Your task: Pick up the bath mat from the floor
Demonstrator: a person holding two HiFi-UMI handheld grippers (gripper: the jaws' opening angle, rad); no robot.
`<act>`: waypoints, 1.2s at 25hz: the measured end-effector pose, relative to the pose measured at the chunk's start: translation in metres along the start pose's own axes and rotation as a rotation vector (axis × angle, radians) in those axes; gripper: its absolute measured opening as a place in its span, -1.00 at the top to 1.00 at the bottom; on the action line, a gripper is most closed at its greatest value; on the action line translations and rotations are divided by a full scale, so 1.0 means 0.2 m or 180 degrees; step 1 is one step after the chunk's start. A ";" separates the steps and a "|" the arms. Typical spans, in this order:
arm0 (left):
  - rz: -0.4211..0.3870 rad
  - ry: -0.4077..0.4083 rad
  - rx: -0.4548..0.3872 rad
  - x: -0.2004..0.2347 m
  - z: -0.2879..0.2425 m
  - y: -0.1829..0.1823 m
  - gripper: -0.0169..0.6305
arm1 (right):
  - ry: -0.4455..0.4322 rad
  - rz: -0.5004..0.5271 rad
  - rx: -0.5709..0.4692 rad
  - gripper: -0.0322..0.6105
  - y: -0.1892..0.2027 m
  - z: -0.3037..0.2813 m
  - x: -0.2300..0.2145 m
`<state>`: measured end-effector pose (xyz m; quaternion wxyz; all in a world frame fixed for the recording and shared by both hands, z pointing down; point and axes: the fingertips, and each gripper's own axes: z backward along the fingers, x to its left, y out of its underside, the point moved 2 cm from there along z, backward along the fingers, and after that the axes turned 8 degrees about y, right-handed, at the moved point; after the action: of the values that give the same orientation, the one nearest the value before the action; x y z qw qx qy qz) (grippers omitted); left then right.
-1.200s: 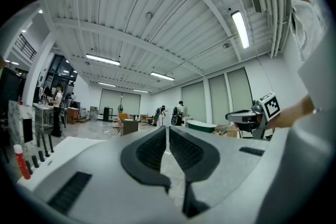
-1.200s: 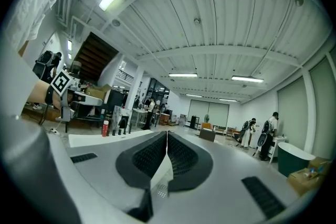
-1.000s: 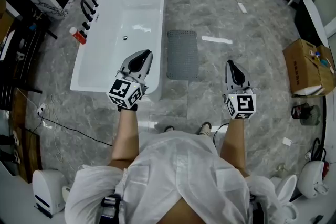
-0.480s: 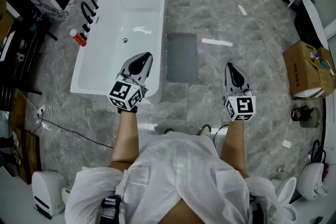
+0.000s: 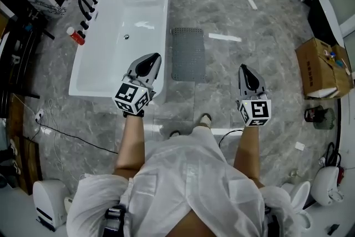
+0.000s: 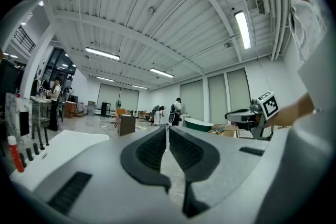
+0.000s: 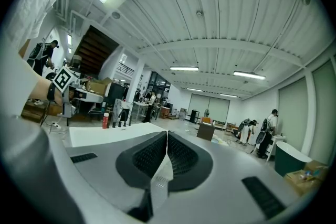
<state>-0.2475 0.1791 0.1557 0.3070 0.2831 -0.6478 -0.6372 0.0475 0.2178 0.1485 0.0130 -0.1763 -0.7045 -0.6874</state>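
Ahead on the grey floor (image 5: 266, 58), at about 12 o'clock from the person, the bath mat (image 5: 188, 54) lies flat just beside the bathtub (image 5: 119, 25), which stretches toward 11 o'clock. Against a second ago, mat and tub sit slightly higher and further left in the head view, and one shoe (image 5: 205, 118) now reaches forward where both stood level, so the person seems to be stepping toward the mat; the pickup itself is not yet begun. The left tool (image 5: 148, 61) and right tool (image 5: 244, 70) point level, well short of the mat, each narrow, jaws pressed together on nothing. Only the head view shows the mat; the gripper views look across the room at ceiling lights (image 6: 242, 29) and distant people (image 7: 270, 128), yet they alone show the jaws meeting tip to tip.
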 end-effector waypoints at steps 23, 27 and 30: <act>0.0185 -0.0145 0.0231 0.43 -0.86 0.27 0.87 | -0.0245 -0.0245 0.0229 0.81 0.43 -0.85 -0.48; 0.0239 -0.0144 0.0241 0.50 -1.01 0.33 0.87 | -0.0281 -0.0305 0.0239 0.81 0.51 -0.97 -0.53; 0.0267 -0.0113 0.0291 0.53 -1.10 0.38 0.87 | -0.0306 -0.0325 0.0288 0.81 0.58 -1.03 -0.55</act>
<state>-0.1476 -0.0437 0.2356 0.3087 0.2581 -0.6928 -0.5985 0.1354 -0.0097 0.2434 -0.0480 -0.1722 -0.7426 -0.6454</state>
